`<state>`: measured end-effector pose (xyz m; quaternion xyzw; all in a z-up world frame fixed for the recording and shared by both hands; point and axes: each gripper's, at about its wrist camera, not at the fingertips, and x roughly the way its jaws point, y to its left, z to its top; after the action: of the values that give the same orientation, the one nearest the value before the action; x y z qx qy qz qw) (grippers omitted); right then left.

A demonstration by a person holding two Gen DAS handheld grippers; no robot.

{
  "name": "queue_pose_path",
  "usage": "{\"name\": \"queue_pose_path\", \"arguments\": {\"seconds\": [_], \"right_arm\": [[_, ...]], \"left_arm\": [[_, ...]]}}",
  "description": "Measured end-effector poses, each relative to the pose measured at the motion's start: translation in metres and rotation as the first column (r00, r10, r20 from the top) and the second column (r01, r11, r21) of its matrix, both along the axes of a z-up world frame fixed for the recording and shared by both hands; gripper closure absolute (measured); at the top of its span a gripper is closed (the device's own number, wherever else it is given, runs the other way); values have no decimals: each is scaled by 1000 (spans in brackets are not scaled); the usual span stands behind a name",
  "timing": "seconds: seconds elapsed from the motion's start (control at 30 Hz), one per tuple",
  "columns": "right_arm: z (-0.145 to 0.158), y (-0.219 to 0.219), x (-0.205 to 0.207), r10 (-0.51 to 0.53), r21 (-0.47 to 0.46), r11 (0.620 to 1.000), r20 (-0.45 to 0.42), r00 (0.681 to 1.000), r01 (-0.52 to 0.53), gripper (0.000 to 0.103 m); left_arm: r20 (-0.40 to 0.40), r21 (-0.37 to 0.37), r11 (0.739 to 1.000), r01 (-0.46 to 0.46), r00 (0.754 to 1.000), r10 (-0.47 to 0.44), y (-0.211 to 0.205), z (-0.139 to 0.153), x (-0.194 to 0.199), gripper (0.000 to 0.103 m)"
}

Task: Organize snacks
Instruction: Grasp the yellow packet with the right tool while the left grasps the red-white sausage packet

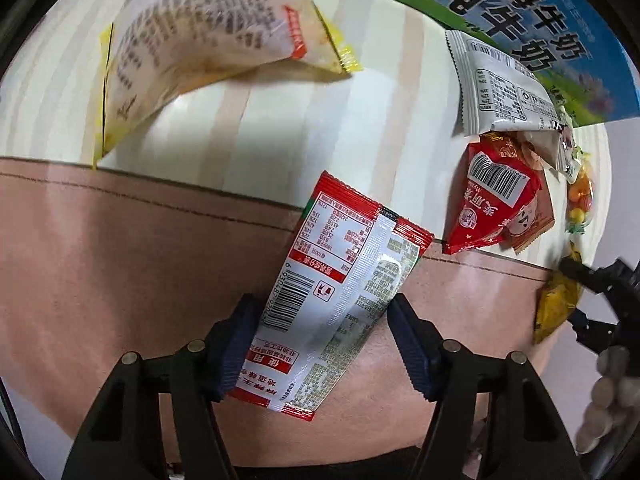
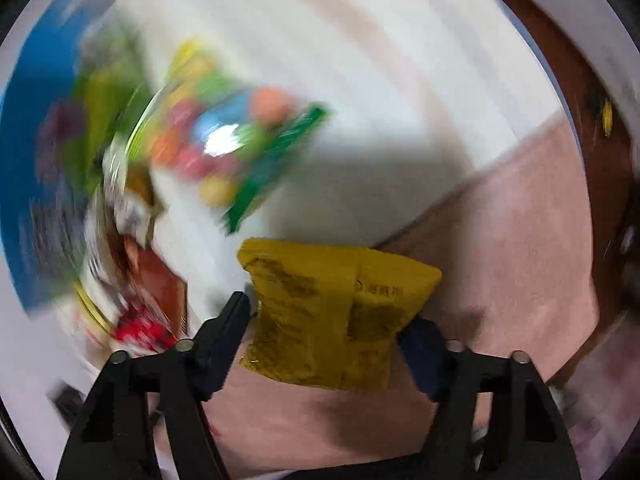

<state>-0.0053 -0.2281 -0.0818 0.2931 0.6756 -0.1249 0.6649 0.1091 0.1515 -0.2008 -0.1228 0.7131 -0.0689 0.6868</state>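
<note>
My left gripper (image 1: 320,320) is shut on a red and silver snack packet (image 1: 340,300), held above the pink mat (image 1: 120,260). My right gripper (image 2: 326,316) is shut on a yellow snack packet (image 2: 332,312); it also shows at the right edge of the left wrist view (image 1: 556,304). The right wrist view is blurred by motion. A pile of snacks lies on the pale striped table: a white packet (image 1: 500,84), a red packet (image 1: 496,200) and a colourful candy bag (image 2: 232,144). A large pale bag with yellow edges (image 1: 200,40) lies at the upper left.
A blue and green milk carton box (image 1: 540,20) stands at the back right. The pale striped table (image 1: 300,120) meets the pink mat along a stitched edge. A dark brown surface (image 2: 592,140) lies to the far right.
</note>
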Motion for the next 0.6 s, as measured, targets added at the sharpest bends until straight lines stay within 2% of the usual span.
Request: {"name": "queue_pose_path", "arguments": {"seconds": [0.07,0.1,0.13,0.17,0.2,0.23,0.27,0.3,0.37,0.43,0.47,0.5,0.53,0.6], "right_arm": [[5,28,6,192,-66,979,2,981,-192,36],[7,45,8,298,-95,950,-5,955,-297,36],[8,65,7,422,-121,899,-15,906,-421,36],[7,77,4,488,-138,862,-40,872,-489,36],[6,90,-1,548,-160,818,-73,833,-553,32],[8,96,-6,575,-172,798,-73,815,-578,16],[10,98,-9,581,-179,794,-61,812,-582,7],[12,99,-13,574,-186,799,-48,817,-572,3],[13,95,-16,523,-175,835,-39,851,-522,3],[9,84,-19,444,-148,884,-27,895,-443,3],[5,78,-20,394,-135,909,-33,918,-395,4],[1,73,-23,354,-120,927,-29,935,-355,9],[-2,70,-25,325,-110,940,-14,946,-324,23],[-5,72,-28,321,-137,937,-18,947,-320,34]], "left_arm": [[-4,-1,1000,25,1000,-25,-2,-2,-1,38],[-8,6,999,42,999,-42,-3,-3,-1,38],[-12,10,998,57,998,-57,1,-4,1,37],[-14,16,997,73,997,-73,-1,-14,1,37],[-17,32,993,112,994,-111,-5,-15,0,35],[-22,42,988,151,988,-150,-11,-17,0,33],[-27,56,981,185,983,-183,-16,-18,-1,31],[-35,83,970,228,974,-226,-22,-19,-3,31],[-40,123,953,277,961,-274,-32,-20,-6,32],[-26,129,959,253,967,-252,-32,-19,-9,32],[-22,114,968,226,974,-225,-29,-18,-10,37],[-26,84,981,176,984,-174,-24,-18,-10,41],[-30,62,989,137,990,-135,-17,-16,-8,43],[-38,20,997,69,997,-68,-5,-15,-13,45]]}}
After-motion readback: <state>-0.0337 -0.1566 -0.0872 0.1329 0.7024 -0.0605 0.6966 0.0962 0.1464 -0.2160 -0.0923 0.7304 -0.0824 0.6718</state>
